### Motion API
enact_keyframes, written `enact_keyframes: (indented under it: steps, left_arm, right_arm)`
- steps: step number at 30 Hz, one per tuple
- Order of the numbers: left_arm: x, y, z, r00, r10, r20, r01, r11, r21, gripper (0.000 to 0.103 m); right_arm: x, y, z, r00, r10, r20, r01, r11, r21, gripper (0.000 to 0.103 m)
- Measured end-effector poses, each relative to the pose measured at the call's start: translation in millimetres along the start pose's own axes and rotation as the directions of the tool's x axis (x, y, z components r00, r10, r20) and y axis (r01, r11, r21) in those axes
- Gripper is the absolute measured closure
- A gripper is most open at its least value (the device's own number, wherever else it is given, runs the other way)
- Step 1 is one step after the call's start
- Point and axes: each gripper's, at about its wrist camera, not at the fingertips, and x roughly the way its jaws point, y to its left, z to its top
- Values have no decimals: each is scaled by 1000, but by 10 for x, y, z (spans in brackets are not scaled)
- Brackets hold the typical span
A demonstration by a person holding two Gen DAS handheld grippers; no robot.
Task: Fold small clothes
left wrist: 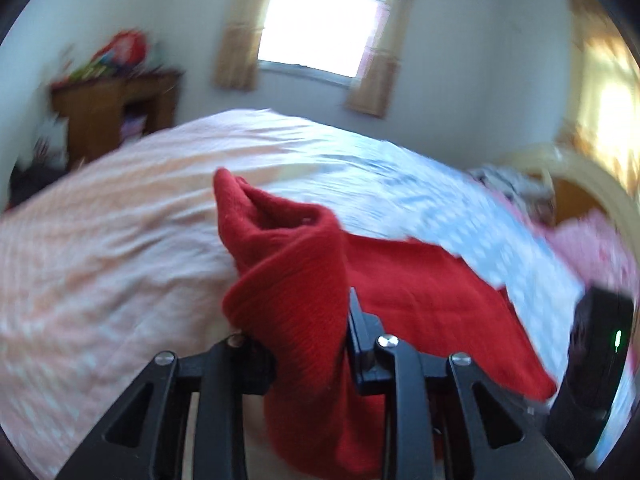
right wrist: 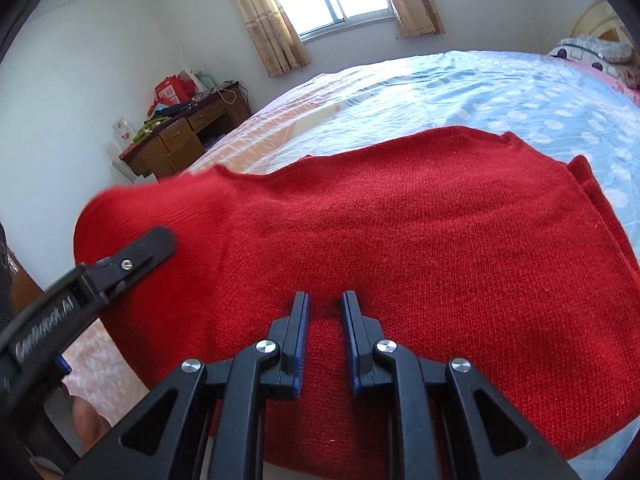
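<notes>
Your left gripper (left wrist: pixel 304 320) points downward at a moderate angle over the near edge of the bed (right wrist: pixel 460 92), which carries a pale blue and peach patterned sheet. Its jaws are clamped on a bunched fold of the red knitted sweater (right wrist: pixel 400 232), and the fold stands up between the black fingers (left wrist: pixel 360 340) in the left wrist view. That view is blurred, so the finer detail of the grip cannot be read. In the right wrist view the left gripper (right wrist: pixel 156 240) enters from the left edge, tilted up and to the right, with its tip on the sweater's left end, which is raised off the sheet.

Your right gripper (right wrist: pixel 324 304) also points downward, over the near middle of the sweater. Its blue-padded fingers (right wrist: pixel 298 320) stand close together with a narrow strip of red knit between them; whether the pads press on it cannot be told.

The sweater lies spread across the near side of the bed.
</notes>
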Motion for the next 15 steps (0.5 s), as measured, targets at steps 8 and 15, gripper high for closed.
enact_keyframes:
  steps: [8,15]
  left_arm:
    - [164,-332,-129,997,-51,-64,62,979,194,77]
    - [158,-274,-173,995,-66,-69,77,983,168,76]
  right_arm:
    - [-205,-382,-5,989,148,-11,-144,972,184,89]
    - [-325,-550,339,982,190,-13,-183,961,207,74]
